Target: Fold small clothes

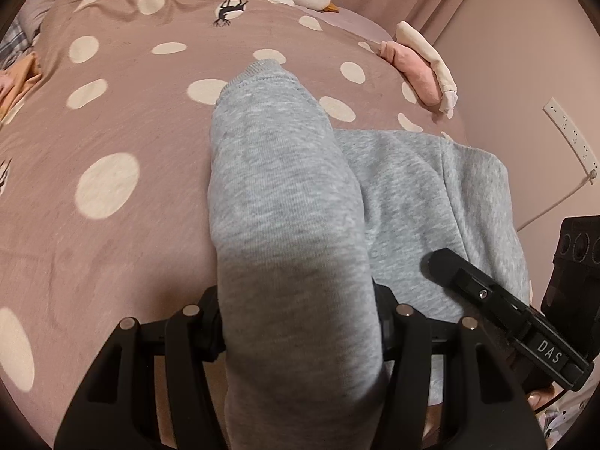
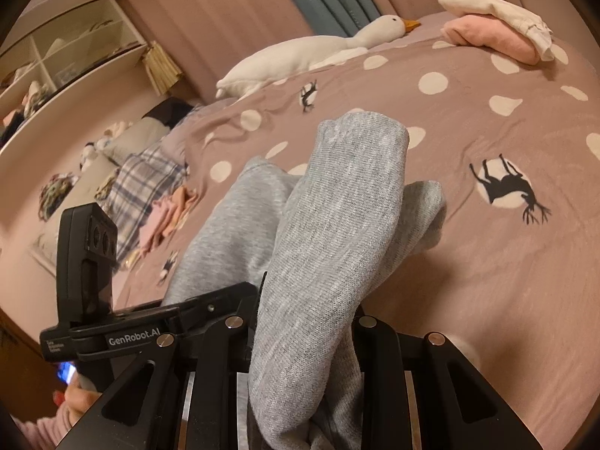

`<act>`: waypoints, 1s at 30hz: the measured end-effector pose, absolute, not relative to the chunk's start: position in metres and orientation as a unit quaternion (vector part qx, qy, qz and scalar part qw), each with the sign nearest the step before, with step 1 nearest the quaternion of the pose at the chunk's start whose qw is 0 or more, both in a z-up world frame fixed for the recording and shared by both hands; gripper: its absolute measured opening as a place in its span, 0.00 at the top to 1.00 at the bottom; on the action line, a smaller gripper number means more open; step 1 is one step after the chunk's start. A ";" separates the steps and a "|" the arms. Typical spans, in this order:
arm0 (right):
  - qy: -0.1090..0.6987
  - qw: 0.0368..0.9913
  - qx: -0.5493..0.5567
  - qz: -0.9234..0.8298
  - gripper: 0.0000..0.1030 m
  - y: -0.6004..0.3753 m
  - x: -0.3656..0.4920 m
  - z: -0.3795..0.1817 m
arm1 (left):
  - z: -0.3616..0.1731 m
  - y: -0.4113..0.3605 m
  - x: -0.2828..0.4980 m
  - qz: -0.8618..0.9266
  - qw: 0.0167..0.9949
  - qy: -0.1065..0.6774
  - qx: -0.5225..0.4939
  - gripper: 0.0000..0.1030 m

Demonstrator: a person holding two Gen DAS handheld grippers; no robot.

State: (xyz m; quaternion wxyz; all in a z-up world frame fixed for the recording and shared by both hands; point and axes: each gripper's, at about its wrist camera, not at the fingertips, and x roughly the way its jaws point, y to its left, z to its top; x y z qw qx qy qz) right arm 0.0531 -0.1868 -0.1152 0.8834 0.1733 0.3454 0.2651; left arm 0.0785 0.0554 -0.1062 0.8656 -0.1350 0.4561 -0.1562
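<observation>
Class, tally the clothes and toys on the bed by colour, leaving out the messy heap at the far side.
Grey: 1, the grey garment held by both grippers
Pink: 1, the folded pink garment
Cream: 1, the folded cream garment on the pink one
White: 1, the toy goose
Total: 4

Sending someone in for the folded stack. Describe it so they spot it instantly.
Start at the pink polka-dot bedspread and find the white goose plush. Just past its orange beak lies the folded stack: cream garment over pink, neatly folded unlike the loose heap opposite.

Home bedroom: spotted duvet (image 1: 112, 112), plush goose (image 2: 318, 48).
</observation>
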 end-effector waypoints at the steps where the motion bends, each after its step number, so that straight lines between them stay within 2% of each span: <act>1: 0.345 0.884 0.170 0.267 0.74 -0.184 0.050 -0.115 | -0.106 0.057 0.075 -0.154 0.867 0.455 -0.134 0.45; 30: 0.335 0.880 0.141 0.304 0.74 -0.131 -0.004 -0.100 | -0.093 0.099 0.004 -0.117 0.877 0.438 -0.161 0.45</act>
